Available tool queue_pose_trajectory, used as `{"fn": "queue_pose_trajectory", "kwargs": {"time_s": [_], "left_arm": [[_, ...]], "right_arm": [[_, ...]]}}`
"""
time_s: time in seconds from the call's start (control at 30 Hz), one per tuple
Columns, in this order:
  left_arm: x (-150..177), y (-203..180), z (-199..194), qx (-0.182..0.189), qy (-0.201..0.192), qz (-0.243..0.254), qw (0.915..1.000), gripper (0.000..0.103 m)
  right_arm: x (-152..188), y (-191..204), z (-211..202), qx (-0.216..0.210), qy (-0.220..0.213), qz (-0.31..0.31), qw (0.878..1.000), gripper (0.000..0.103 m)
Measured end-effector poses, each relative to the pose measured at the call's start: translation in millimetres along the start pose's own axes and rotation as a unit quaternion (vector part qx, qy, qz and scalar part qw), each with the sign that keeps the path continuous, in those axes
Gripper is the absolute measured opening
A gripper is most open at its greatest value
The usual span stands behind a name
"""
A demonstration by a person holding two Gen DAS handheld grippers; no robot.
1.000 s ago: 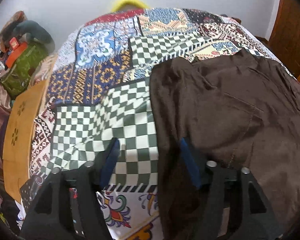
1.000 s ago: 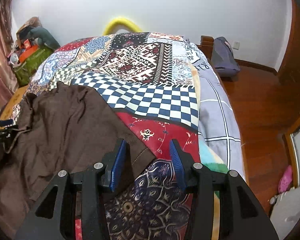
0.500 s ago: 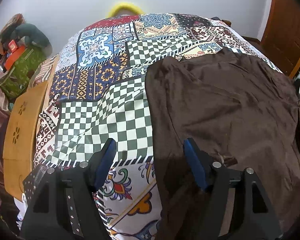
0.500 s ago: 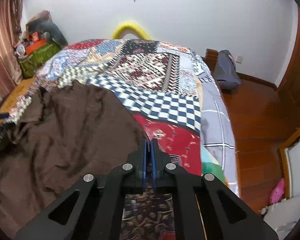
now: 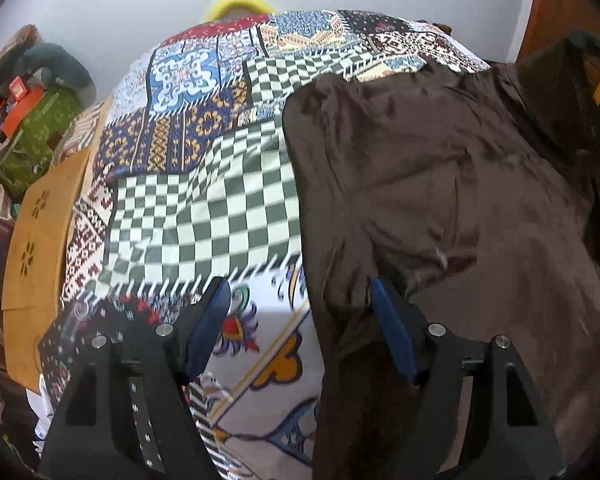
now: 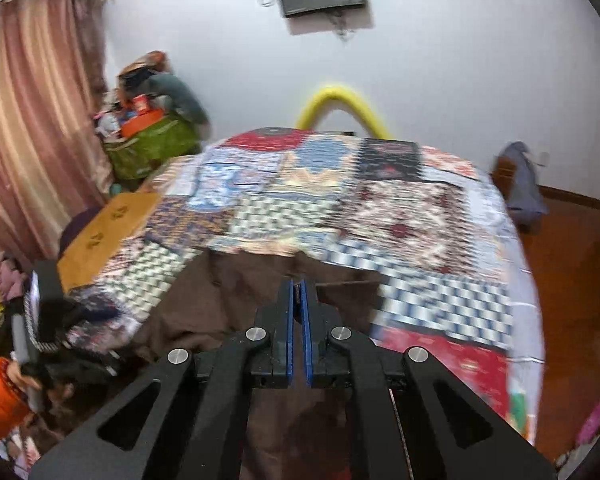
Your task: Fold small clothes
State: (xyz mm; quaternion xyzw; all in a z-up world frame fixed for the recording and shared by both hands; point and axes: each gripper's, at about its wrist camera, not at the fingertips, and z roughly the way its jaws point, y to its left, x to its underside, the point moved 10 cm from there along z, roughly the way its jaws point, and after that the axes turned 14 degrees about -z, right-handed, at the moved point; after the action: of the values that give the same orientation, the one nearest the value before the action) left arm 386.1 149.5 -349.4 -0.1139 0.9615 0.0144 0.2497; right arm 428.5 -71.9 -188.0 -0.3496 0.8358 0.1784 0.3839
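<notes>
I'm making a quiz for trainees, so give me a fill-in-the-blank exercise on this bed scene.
1. The garment lying on the patchwork quilt is ____ in colour.
2. The right claw is ____ on the garment's edge.
3. The left claw has its jaws ____.
4. The foam arch behind the bed is ____.

Missing words: brown; shut; open; yellow
</notes>
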Motion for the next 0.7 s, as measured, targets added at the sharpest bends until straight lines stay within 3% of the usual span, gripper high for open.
{"fn": "queue_pose_trajectory", "kwargs": {"time_s": [0.2,0.27,0.33,0.5,0.7], "left_arm": [[4,14,-16,0.013,-0.009,-0.020,0.9997,0.073],[2,19,-22,0.015,-0.014,-0.027,0.9994,0.073],[-1,24,-27,0.014,-0.022,-0.032,0.9992,0.073],[-16,29,-33,0.007,-0.038,-0.040,0.9984,0.074],[-44,26,-20,0.014,-0.042,-0.074,0.9963,0.076]], "right_arm": [[-1,45,51,-0.043,0.047,-0.006,0.998,0.006],[2,51,58,-0.049,0.056,-0.002,0.997,0.014],[3,53,53,-0.049,0.049,0.003,0.998,0.035],[10,37,29,-0.022,0.034,-0.008,0.999,0.039],[53,-12,29,0.034,0.079,-0.002,0.996,0.040]]}}
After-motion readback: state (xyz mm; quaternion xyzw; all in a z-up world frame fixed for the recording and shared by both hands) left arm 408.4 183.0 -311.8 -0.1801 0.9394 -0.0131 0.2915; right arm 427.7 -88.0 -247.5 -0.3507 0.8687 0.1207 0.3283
